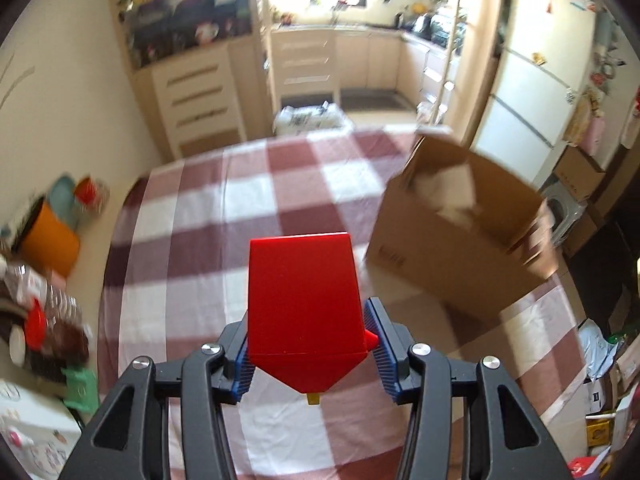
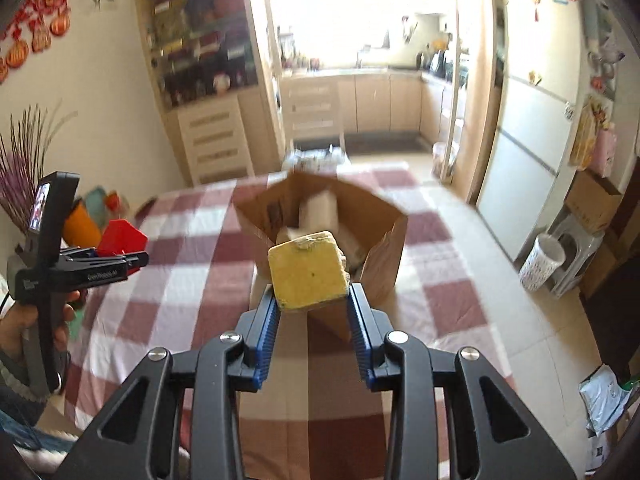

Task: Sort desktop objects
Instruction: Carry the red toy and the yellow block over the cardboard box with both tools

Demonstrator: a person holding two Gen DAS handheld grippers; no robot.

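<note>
Checked red-and-white cloth covers the table [image 1: 192, 216]. Nearest, the left gripper [image 1: 306, 344] grips a red block [image 1: 302, 300], raised above the cloth. The right gripper [image 2: 312, 312] clamps a yellow sponge [image 2: 306, 276], held level before the open cardboard box [image 2: 380, 216] mid-table.

A table in a red-and-white checked cloth [image 1: 208, 216] carries an open cardboard box [image 1: 452, 248].
</note>
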